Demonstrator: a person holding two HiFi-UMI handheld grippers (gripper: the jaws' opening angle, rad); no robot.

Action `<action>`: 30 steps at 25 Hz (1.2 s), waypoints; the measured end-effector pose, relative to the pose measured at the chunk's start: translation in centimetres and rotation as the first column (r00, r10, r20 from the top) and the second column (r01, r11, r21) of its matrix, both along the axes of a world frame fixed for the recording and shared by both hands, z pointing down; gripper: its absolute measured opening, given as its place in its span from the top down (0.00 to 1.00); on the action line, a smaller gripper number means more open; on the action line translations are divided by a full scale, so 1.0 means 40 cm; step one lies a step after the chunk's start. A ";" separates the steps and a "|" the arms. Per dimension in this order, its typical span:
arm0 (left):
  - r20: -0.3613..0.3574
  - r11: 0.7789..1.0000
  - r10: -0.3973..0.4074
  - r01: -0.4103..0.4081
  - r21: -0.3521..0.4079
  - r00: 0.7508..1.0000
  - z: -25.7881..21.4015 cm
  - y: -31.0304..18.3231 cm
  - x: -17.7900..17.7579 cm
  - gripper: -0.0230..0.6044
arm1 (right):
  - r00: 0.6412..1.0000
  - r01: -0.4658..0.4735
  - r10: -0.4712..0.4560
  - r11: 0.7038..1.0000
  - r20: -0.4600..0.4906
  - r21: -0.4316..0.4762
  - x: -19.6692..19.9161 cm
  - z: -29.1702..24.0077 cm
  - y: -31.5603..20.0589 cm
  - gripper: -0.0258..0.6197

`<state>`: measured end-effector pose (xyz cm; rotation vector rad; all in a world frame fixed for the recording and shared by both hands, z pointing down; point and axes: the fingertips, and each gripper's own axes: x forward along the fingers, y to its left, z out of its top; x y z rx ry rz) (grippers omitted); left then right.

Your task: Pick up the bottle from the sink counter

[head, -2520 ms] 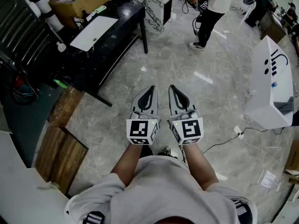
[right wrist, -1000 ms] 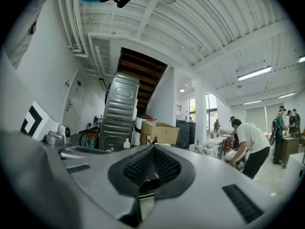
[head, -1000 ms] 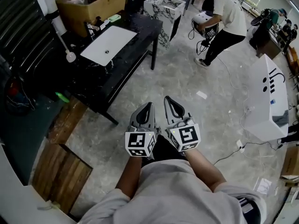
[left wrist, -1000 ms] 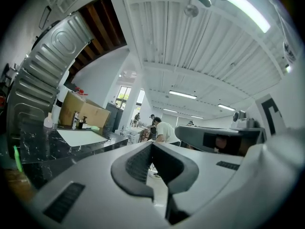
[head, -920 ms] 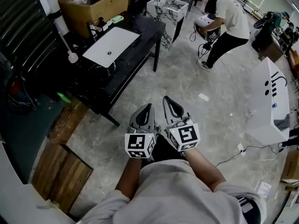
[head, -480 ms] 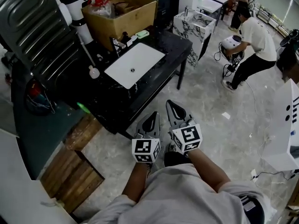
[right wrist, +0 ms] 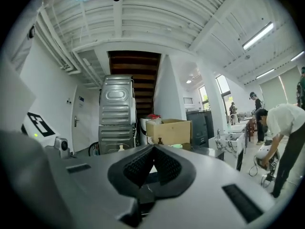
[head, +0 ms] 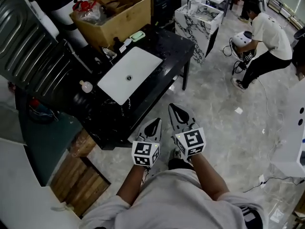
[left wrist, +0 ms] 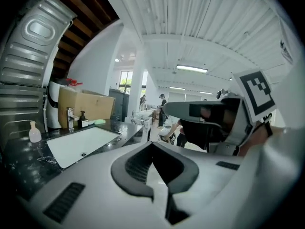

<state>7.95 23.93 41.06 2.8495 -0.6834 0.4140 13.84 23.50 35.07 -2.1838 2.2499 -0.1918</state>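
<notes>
Both jaws closed, empty: left gripper (head: 156,123), right gripper (head: 174,108); bottle (head: 86,86) beside sink (head: 138,66), box (head: 129,19) behind.

Head view overhead, gripper views forward, sharing cardboard box (head: 125,14)

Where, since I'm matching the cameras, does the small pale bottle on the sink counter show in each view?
Head view: small pale bottle, left of centre, beside the white basin.
Left gripper view: bottle far left, beside the basin.
Right gripper view: bottle tiny, left of centre.
Shared landmark: the cardboard box.
</notes>
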 end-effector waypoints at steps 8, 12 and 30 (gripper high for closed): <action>0.096 0.999 0.016 -0.013 -0.034 0.995 0.053 -0.047 0.119 0.94 | 0.998 0.058 -0.056 0.996 0.028 -0.075 0.142 0.071 -0.042 0.95; 0.117 1.000 0.014 -0.011 -0.021 0.993 0.050 -0.076 0.135 0.94 | 0.998 0.057 -0.054 0.992 0.028 -0.117 0.188 0.092 -0.073 0.95; 0.068 0.956 -0.273 0.279 -0.093 0.960 0.089 -0.522 -0.015 0.94 | 0.956 0.290 -0.291 0.929 0.027 -0.228 0.055 0.157 -0.472 0.95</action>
